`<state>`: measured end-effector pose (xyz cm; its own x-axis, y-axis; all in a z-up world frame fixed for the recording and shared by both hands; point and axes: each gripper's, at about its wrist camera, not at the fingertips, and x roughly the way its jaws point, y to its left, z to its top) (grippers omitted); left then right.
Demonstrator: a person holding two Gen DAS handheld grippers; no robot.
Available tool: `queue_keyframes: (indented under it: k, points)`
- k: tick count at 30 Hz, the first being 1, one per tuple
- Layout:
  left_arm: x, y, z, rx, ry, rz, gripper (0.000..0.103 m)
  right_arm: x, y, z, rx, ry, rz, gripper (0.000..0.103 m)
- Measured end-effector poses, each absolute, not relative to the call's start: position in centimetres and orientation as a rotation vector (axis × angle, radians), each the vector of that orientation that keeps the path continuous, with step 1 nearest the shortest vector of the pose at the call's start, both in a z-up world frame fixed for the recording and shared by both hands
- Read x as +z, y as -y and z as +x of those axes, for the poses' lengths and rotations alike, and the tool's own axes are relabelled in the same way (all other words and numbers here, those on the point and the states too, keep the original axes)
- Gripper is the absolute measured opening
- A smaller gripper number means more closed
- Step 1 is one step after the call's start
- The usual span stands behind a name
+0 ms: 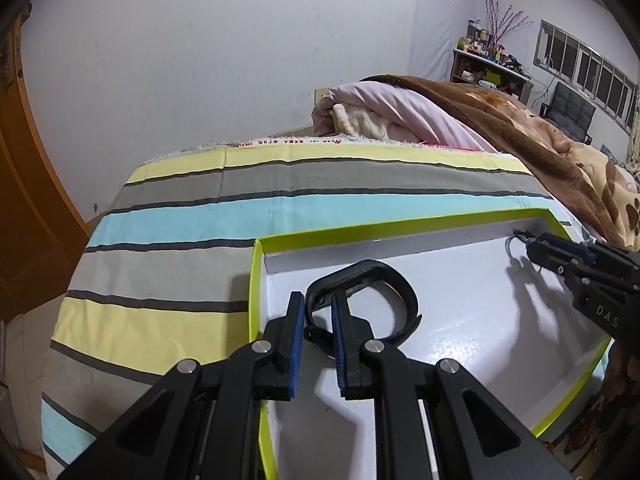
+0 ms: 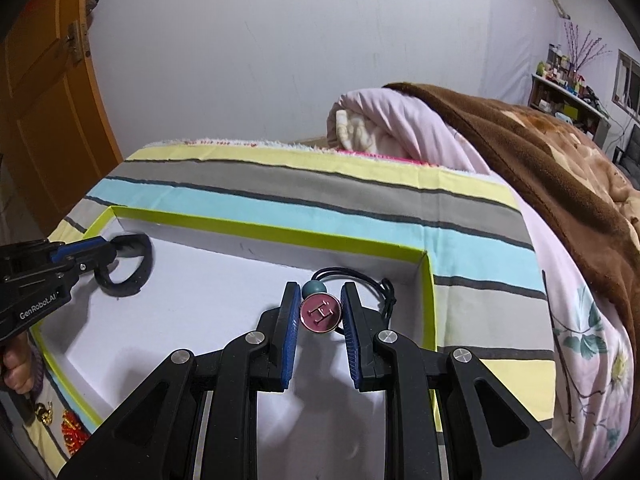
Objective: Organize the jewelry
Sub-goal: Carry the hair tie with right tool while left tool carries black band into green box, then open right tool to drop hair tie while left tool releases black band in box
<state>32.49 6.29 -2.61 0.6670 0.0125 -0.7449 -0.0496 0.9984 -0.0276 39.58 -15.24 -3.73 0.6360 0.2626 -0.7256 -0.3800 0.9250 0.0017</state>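
Observation:
A shallow white box with a lime-green rim [image 1: 256, 280] [image 2: 280, 234] lies on the striped bedspread. My left gripper [image 1: 318, 300] [image 2: 114, 246] is shut on a black wristband [image 1: 384, 280] [image 2: 136, 264] that rests in the box's left part. My right gripper [image 2: 320, 300] [image 1: 530, 246] is shut on a round pink pendant marked H [image 2: 321, 314]. Its black cord [image 2: 360, 276] and a teal bead [image 2: 314, 288] trail into the box's far right corner.
The striped bedspread [image 1: 180, 216] [image 2: 280, 184] surrounds the box. A pink quilt [image 2: 400, 120] and brown blanket [image 1: 520, 128] are piled at the back right. An orange door [image 2: 48, 100] stands left. Small red and gold ornaments [image 2: 72, 432] lie outside the box's near-left edge.

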Motion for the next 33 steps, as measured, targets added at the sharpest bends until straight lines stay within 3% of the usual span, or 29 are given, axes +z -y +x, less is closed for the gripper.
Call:
queue_keyframes:
  k: [5,8,10,33]
  points:
    - [-2.2,-6.2,32.4,0.028,-0.828,-0.041,0.015,-4.2,15.4,40.1,0.359,-0.832,-0.15,0.022]
    - [-1.4,-6.1,31.9,0.009,-0.8,-0.034,0.021,-3.7,15.7,39.8,0.361,-0.82,-0.134,0.035]
    - [-0.8,-6.1,31.3,0.001,-0.779,-0.031,0.025,-3.1,15.9,39.2,0.365,-0.806,-0.122,0.035]
    - [3.8,-3.1,15.8,0.004,-0.601,-0.056,0.026,2.9,17.9,21.8,0.379,-0.612,-0.1,0.035]
